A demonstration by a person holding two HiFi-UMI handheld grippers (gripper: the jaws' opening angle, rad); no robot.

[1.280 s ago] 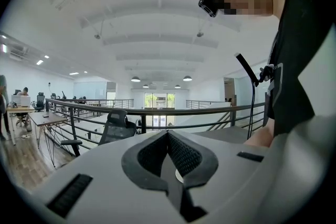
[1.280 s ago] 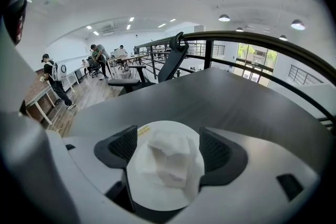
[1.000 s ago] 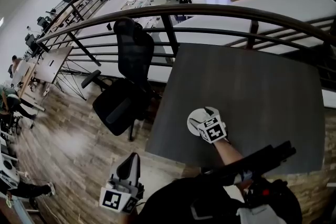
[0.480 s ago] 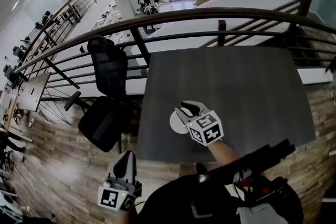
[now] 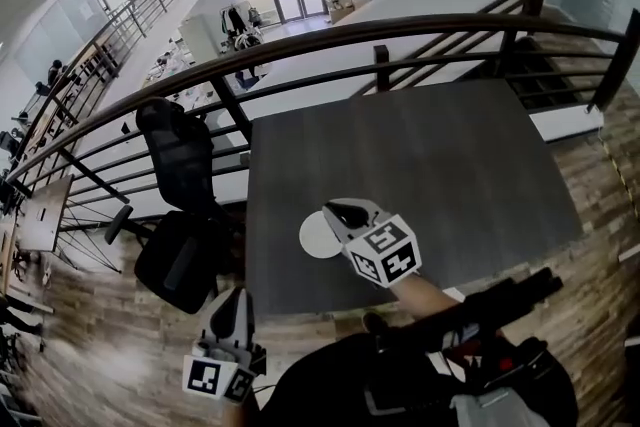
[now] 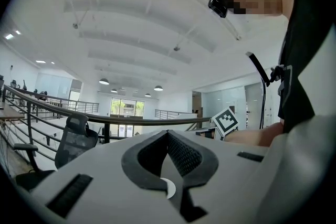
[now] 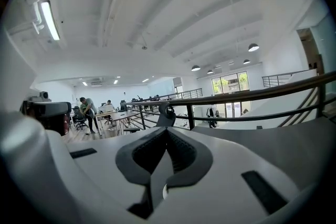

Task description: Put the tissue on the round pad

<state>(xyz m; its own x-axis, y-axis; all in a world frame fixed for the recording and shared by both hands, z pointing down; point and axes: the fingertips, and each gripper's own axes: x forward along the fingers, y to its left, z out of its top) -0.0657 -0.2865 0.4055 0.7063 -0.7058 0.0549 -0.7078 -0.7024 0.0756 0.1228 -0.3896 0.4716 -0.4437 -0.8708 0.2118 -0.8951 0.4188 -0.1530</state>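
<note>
A white round pad lies on the dark grey table, near its front left corner. I cannot make out a tissue apart from the white disc. My right gripper hovers just right of the pad, its jaws shut with nothing between them. In the right gripper view the right gripper points level across the table toward the railing. My left gripper hangs off the table, low at the left over the floor, with its jaws together and empty. In the left gripper view the left gripper also looks out level.
A black office chair stands left of the table. A dark metal railing runs behind the table's far edge. Wooden floor lies to the left and in front. People work at desks far off.
My right gripper has risen off the white disc and shifted right, leaving more of it showing. Its jaws have gone from open to shut. The head view has swung.
</note>
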